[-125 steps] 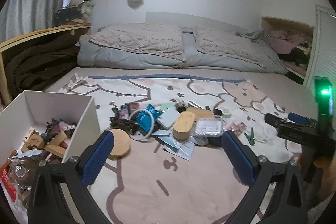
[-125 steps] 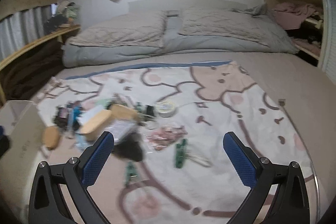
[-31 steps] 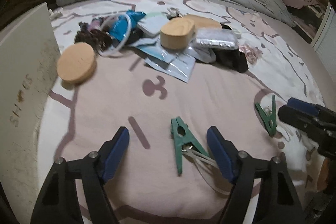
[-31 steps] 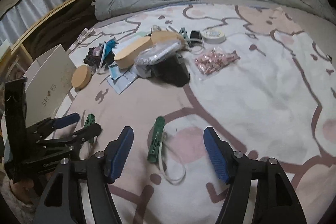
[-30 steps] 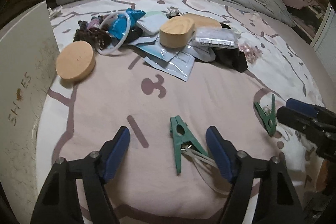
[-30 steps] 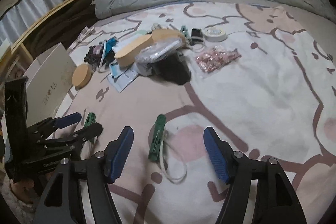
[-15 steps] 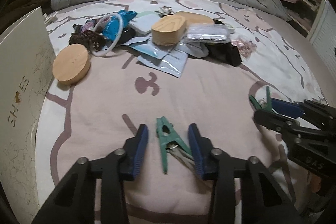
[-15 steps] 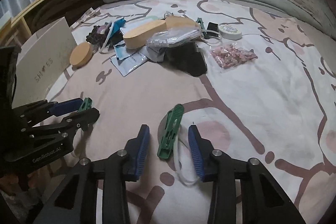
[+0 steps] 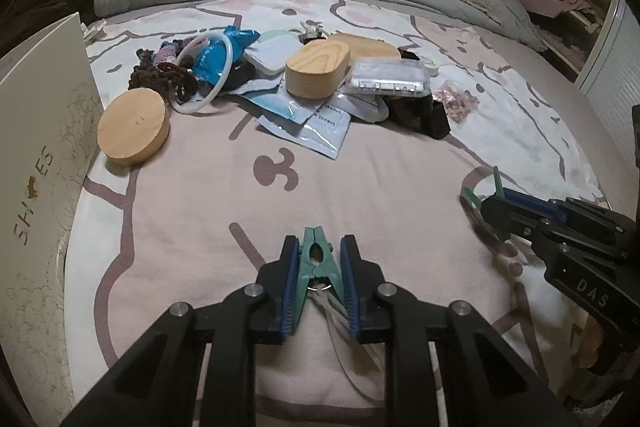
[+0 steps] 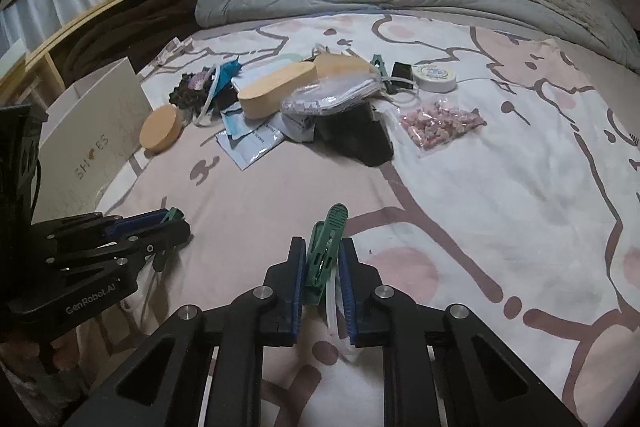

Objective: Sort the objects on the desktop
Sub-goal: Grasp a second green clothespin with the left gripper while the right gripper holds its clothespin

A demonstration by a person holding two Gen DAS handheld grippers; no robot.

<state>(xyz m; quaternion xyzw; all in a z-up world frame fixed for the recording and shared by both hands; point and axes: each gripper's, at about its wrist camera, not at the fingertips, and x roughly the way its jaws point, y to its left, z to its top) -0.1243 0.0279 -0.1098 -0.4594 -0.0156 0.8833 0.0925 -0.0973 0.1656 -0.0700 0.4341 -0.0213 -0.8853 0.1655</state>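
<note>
While both grippers sit low over the cartoon-print blanket (image 9: 360,187), each has its blue-padded fingers drawn in against a green clothespin. From the left wrist view, the left gripper (image 9: 319,263) presses its pads on both sides of a green clothespin (image 9: 318,263) that lies flat on the blanket, a whitish cord (image 9: 340,323) trailing back from its spring end. From the right wrist view, the right gripper (image 10: 322,263) squeezes a second green clothespin (image 10: 326,251) standing on edge between its pads, nose poking forward past the fingertips, a white cord (image 10: 332,301) beside it. Farther up the blanket lies the pile: a round wooden lid (image 9: 133,127), an oval wooden box (image 9: 318,73), a clear plastic case (image 9: 388,79), foil sachets (image 9: 316,121), a white ring (image 9: 208,73) and a bag of pink bits (image 10: 440,121). At the left stands a white shoe box (image 9: 36,163).
</note>
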